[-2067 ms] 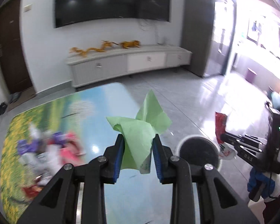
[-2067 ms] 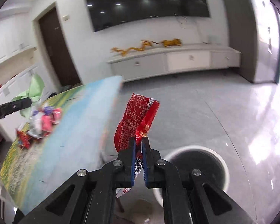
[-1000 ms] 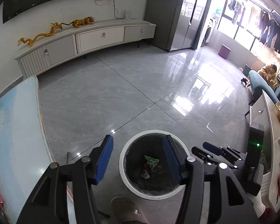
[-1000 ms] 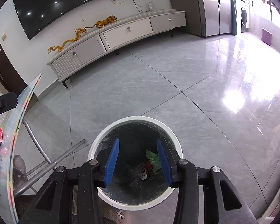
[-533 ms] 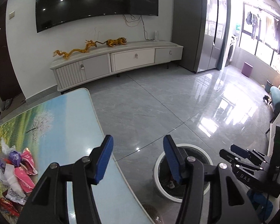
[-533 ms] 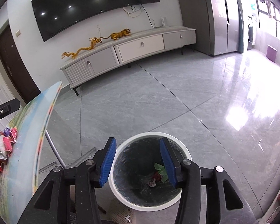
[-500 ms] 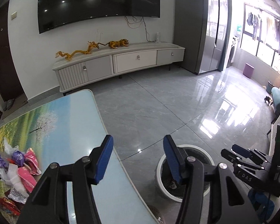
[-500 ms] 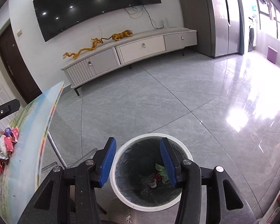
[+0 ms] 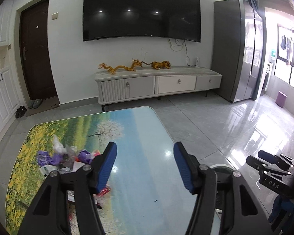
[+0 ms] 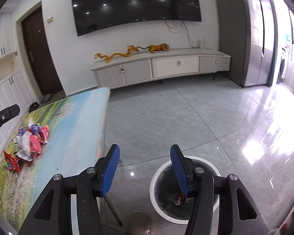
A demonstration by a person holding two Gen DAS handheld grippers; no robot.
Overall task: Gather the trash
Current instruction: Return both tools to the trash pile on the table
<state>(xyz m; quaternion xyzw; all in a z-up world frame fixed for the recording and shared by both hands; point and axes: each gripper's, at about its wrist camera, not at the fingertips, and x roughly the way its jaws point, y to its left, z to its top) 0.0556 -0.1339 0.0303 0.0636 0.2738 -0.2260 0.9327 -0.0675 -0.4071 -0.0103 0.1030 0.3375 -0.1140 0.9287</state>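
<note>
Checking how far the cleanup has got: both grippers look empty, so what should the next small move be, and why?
Probably bring the left gripper left and down toward the wrapper pile on the table and close on one piece. Both the left and the right gripper are open and hold nothing, a few scraps already lie in the bin, and the pile sits just left of the left fingers.

Bright daylight from the right glares off the floor (image 10: pixel 260 137) — edges bow and darken, detail stays sharp.
</note>
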